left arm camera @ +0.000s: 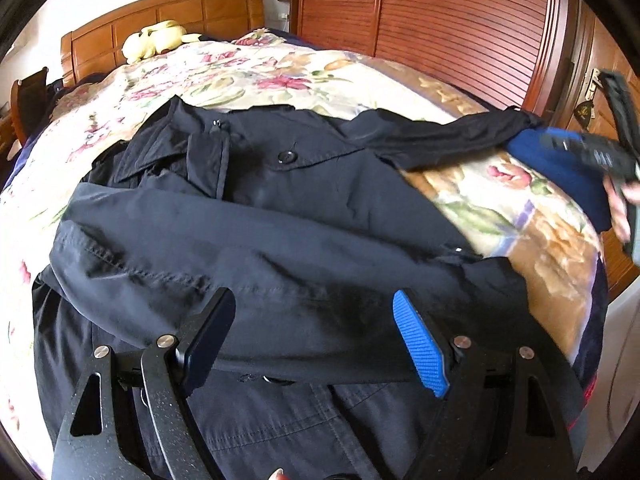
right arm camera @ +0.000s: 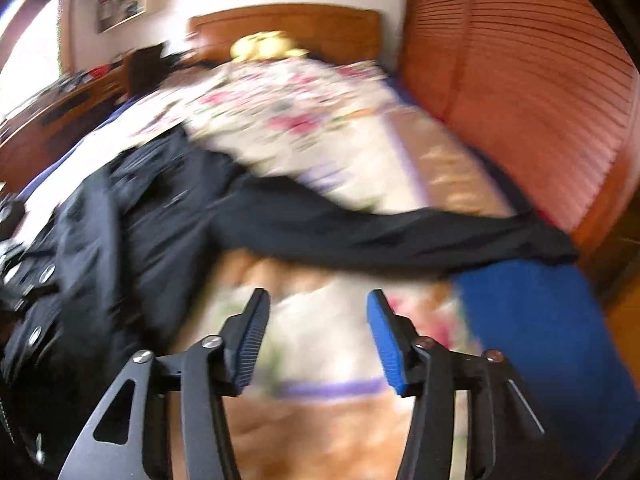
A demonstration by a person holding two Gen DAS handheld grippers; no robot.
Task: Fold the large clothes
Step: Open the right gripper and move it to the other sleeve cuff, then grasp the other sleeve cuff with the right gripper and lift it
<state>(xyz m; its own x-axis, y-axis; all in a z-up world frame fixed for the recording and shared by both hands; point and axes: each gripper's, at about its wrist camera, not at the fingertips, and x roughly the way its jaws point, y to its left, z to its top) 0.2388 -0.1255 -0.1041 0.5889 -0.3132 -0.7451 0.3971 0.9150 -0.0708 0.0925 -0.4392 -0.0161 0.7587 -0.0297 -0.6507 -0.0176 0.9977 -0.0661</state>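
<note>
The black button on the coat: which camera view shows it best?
The left wrist view: the button is sharp on the dark coat. The right wrist view is blurred; there the coat shows no clear button.

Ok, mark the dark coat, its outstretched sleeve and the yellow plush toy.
dark coat (left arm camera: pixel 280 216), left wrist view, folded front panel.
outstretched sleeve (right arm camera: pixel 400 232), right wrist view, mid-sleeve.
yellow plush toy (left arm camera: pixel 154 40), left wrist view, its body.
</note>
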